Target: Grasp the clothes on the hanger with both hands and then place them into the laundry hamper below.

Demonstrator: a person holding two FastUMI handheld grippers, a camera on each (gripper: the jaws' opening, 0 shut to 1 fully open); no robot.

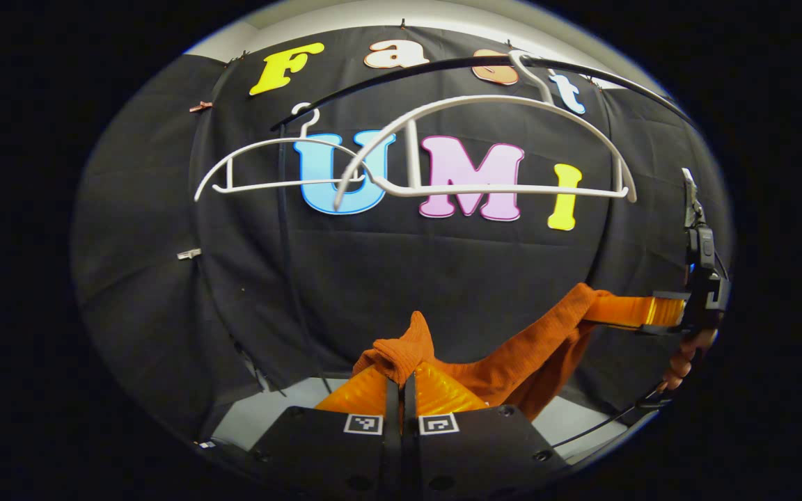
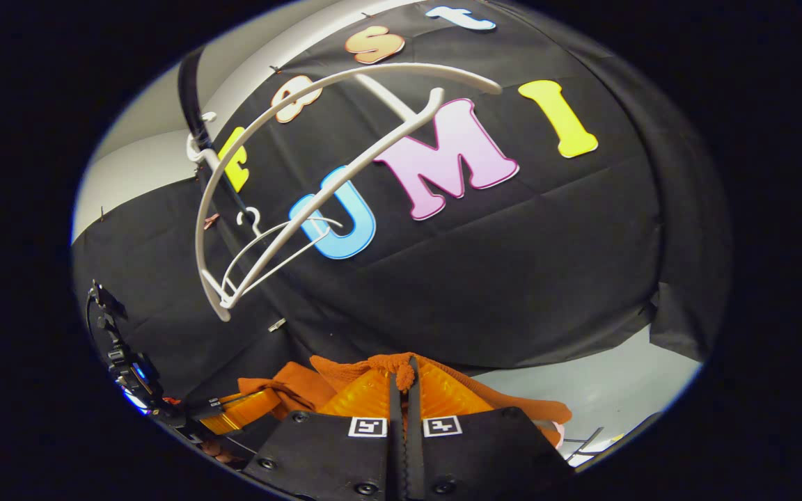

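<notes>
The garment [image 1: 512, 355] hangs between both grippers, below two hangers [image 1: 484, 149] on a rail [image 1: 443, 66].

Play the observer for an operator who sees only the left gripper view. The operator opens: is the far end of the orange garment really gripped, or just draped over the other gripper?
Observer: Gripped. In the right gripper view the right gripper has both fingers closed on a bunched fold of the orange garment.
Operator: Any cloth loose beyond those fingers?
Observer: Yes, a flap spills out on one side of them, above the pale grey floor.
Operator: How does my gripper look from there?
Observer: The left gripper sits low at the side, with the garment running into its orange fingers.
</notes>
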